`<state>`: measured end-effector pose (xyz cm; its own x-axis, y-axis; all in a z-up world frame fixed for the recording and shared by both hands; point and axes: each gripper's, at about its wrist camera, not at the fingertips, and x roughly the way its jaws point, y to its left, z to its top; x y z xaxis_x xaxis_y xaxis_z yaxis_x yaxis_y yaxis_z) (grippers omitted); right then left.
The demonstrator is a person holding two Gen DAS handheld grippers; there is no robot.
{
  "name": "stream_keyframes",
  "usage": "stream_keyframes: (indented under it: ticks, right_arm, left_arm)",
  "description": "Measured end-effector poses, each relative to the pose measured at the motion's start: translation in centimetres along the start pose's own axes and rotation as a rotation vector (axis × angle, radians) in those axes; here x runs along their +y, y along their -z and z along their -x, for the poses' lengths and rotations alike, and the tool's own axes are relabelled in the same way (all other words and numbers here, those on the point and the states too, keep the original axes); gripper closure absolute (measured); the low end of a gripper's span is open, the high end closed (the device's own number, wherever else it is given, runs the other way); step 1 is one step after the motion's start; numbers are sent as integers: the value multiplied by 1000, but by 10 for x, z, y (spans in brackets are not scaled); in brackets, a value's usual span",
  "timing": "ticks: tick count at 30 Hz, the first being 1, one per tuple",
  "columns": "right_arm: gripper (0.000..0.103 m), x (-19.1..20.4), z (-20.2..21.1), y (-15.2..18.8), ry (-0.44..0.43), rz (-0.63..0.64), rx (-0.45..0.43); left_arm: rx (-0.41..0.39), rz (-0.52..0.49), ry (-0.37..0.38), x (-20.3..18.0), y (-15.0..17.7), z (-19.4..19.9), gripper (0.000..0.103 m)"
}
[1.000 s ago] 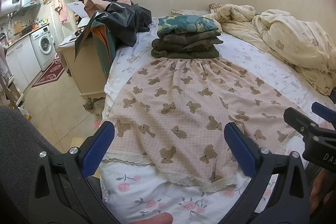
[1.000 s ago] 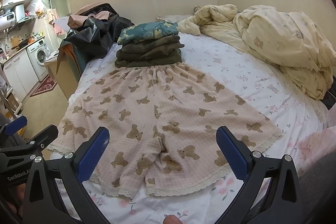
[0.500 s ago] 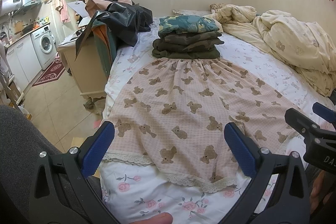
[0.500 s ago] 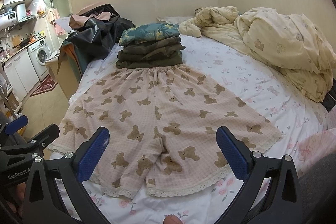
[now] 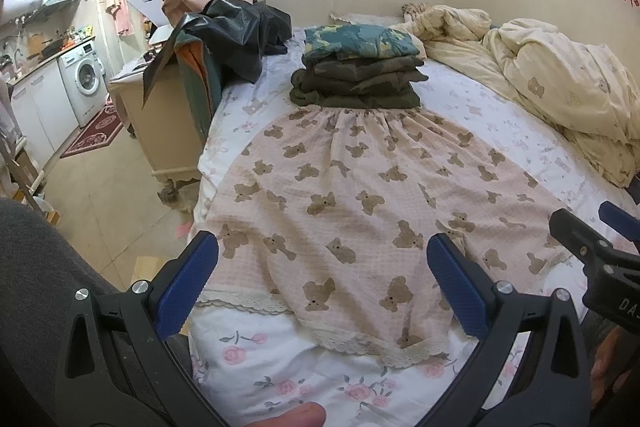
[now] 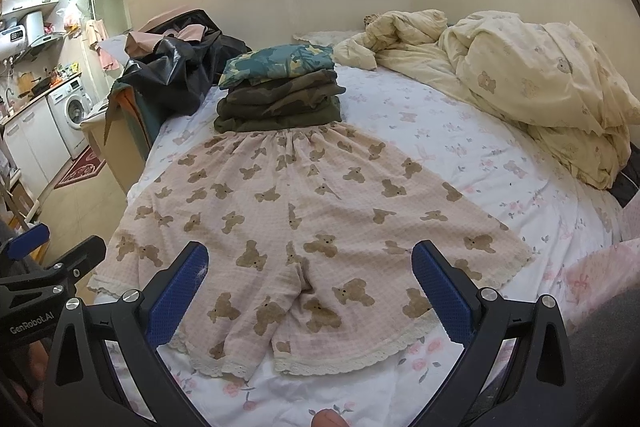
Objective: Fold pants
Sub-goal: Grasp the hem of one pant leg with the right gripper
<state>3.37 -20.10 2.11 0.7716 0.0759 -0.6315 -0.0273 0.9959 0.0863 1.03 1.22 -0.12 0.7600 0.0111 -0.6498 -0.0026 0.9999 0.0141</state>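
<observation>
Pink pants with a brown bear print (image 5: 360, 203) (image 6: 304, 211) lie spread flat on the bed, waistband far, lace-trimmed leg hems toward me. My left gripper (image 5: 322, 263) hovers open above the left leg's hem, nothing between its blue pads. Open as well, my right gripper (image 6: 310, 267) hangs over the crotch and right leg hem, holding nothing. Each gripper shows at the edge of the other's view: the right gripper's fingers (image 5: 584, 243) at the right, the left gripper's fingers (image 6: 60, 259) at the left.
A stack of folded camouflage clothes (image 5: 356, 75) (image 6: 280, 95) sits just beyond the waistband. A crumpled cream duvet (image 6: 520, 75) fills the bed's right side. Dark clothes (image 5: 236, 27) pile on a cabinet at the left. The floral sheet (image 5: 280, 367) covers the bed's near edge.
Both views have shifted only slightly; the pants lie unmoved and both grippers stay open.
</observation>
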Motion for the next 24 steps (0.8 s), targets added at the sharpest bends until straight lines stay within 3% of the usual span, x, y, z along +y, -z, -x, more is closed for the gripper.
stream_keyframes:
  ticks: [6,9,11,16,20,24]
  right_arm:
    - [0,-10,-4,0,-6,-31,18]
    - [0,-27,-12,-4,-34,-96,68]
    - [0,-50,-20,-9,-46,-176,110]
    - [0,-114,-40,-23,26,-326,180]
    - [0,-179,-64,-31,15,-470,265]
    - [14,-247,-86,-32,62,-617,352]
  left_arm:
    - [29,-12,11,-11,-6,-6,0]
    - [45,-15,27,-16,-17,-10,0]
    - [56,-21,33,-20,-24,-13,0]
    - [114,-18,57,-28,-38,-31,0]
    - [210,1,80,-34,-44,-56,0]
    - [252,28,31,-29,-44,-74,0]
